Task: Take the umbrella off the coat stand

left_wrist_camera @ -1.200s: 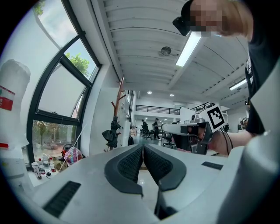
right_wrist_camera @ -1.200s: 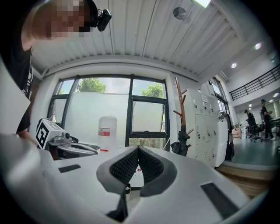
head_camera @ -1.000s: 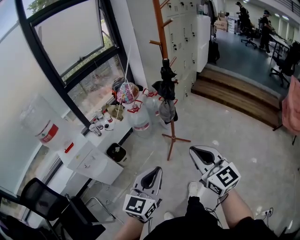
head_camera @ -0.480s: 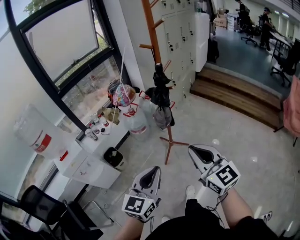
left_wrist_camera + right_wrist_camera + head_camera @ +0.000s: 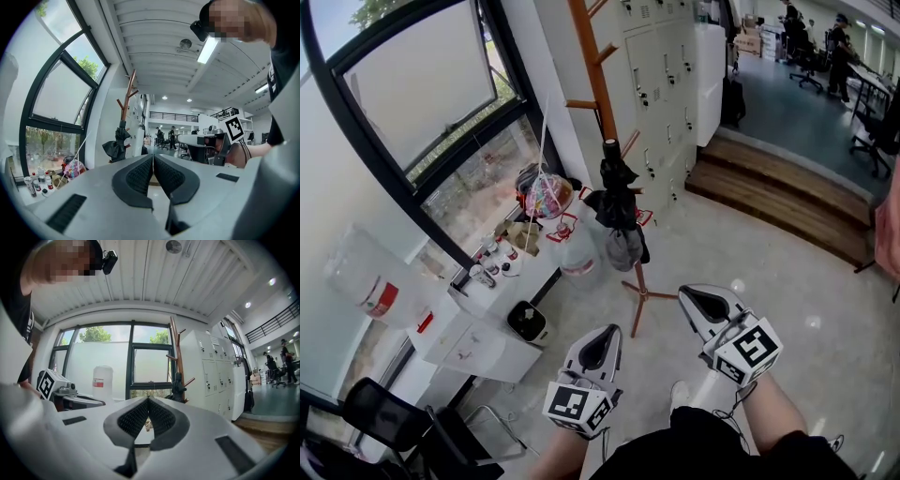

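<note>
The black folded umbrella (image 5: 617, 202) hangs from a peg partway up the tall orange-brown wooden coat stand (image 5: 592, 84), its canopy bunched loosely against the pole. A grey bundle droops just below it (whether this belongs to the umbrella cannot be told). The stand's legs rest on the pale glossy floor (image 5: 787, 291), close to the bank of white metal lockers (image 5: 670, 66) and a large clear water bottle (image 5: 578, 251).

Both tongs are low in the head view, in front of the person and well apart from the stand. The left gripper (image 5: 605, 337) points level toward the stand's base. Its own view shows the dark ribbed pads pressed together with nothing between them. The right gripper (image 5: 694, 298), beside it and slightly further forward, is likewise closed and empty, pad against pad. Its camera looks straight at the stand and the dark umbrella.

A small black waste bin (image 5: 528, 322) sits beside the low white cabinet (image 5: 478, 342) under the window.
</note>
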The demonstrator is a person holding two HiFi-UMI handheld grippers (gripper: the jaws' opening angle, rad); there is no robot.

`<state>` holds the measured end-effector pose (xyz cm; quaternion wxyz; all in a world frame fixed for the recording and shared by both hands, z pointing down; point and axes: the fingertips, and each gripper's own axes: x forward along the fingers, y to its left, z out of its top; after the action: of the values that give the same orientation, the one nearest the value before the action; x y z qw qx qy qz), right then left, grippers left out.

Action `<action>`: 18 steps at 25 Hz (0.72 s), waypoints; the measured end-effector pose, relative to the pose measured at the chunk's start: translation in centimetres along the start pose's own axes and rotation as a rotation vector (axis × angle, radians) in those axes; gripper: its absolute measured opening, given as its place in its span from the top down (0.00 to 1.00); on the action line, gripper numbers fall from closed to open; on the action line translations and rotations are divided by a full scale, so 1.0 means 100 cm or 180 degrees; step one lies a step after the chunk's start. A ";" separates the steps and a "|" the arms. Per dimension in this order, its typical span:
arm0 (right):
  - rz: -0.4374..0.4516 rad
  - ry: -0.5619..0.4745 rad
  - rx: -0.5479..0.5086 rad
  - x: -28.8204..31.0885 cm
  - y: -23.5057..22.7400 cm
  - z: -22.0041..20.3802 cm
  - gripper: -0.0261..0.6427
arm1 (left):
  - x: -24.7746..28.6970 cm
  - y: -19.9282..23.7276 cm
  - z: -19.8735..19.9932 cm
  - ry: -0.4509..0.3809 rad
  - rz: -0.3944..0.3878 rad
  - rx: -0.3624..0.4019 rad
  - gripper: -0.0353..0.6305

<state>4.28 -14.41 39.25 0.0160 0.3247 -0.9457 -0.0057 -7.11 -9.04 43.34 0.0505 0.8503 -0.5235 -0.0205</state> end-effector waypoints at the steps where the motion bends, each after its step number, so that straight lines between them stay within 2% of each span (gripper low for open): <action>1: 0.0010 -0.0002 0.0012 0.001 -0.005 0.000 0.88 | 0.006 0.001 0.002 -0.0001 0.0014 0.0002 0.92; 18: 0.0303 -0.0059 0.0074 0.023 -0.077 0.008 0.88 | 0.085 0.009 0.030 -0.0085 0.0331 0.0131 0.92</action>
<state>7.20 -21.88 38.35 0.0037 0.2795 -0.9601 0.0030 -4.33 -17.20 40.64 0.0270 0.8224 -0.5680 -0.0184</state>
